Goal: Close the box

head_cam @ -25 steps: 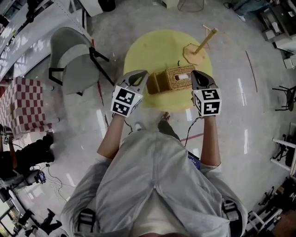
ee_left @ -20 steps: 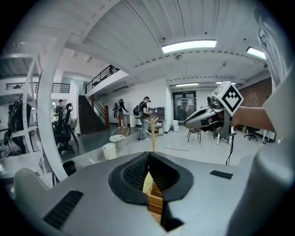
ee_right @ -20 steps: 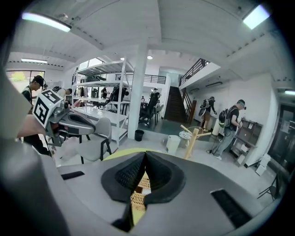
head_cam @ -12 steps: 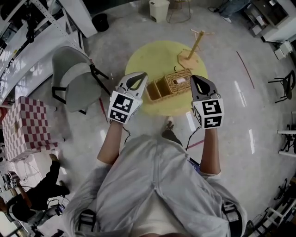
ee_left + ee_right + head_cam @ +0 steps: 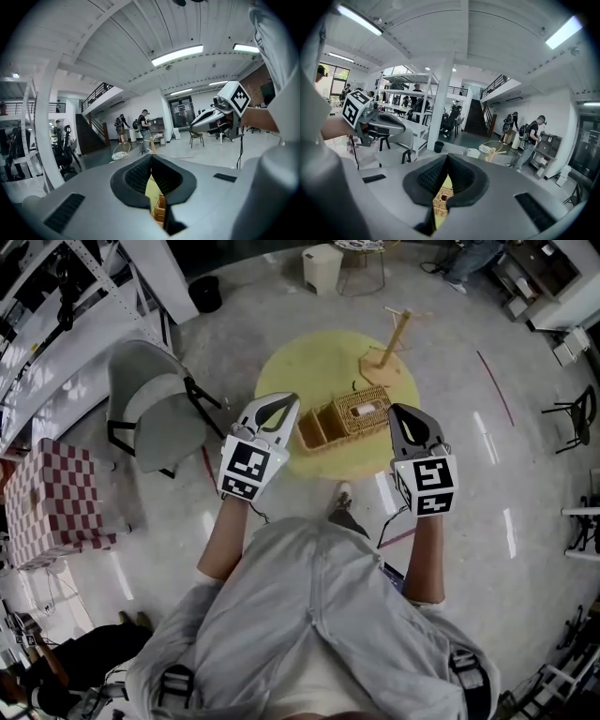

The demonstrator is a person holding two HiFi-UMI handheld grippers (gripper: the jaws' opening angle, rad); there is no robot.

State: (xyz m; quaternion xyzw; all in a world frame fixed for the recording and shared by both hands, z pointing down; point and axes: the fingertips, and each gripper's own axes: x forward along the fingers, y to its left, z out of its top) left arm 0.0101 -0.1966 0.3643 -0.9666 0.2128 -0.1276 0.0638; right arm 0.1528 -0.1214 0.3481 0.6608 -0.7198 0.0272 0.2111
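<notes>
Head view, looking steeply down: wicker box (image 5: 349,415) on the round yellow tabletop (image 5: 309,357), toward its 6 o'clock edge, long axis from 8 o'clock to 2 o'clock. Flanked by 2 grippers, touched by neither.

Left gripper (image 5: 289,401) just beside the box's 8 o'clock end, nose toward 1 o'clock. Right gripper (image 5: 397,412) just beside the 3 o'clock end, nose toward 11 o'clock. Roughly equal in nearness, so no clear favourite by distance alone. By judgement, a short reach inward from either side.

Both pairs of jaws pressed together, nothing clamped. Left gripper view: left gripper (image 5: 151,158) with tips meeting, only a sliver of yellow top and wicker in the gap below. Right gripper view: right gripper (image 5: 447,158) likewise together, a patch of weave with a dark slot showing beneath.

Hard to make out: the lid. 8 o'clock half of the box seemingly open, with dividers inside; 2 o'clock half covered in weave with an oval opening. Impossible to tell which: a lid swung aside, a hinged flap or a fixed top. No hinge side visible, and the box too small in the head view for finer detail.

Wooden stand (image 5: 386,345) near the box at 1 o'clock, on the tabletop's far side; worth avoiding, by judgement, with the right gripper.
</notes>
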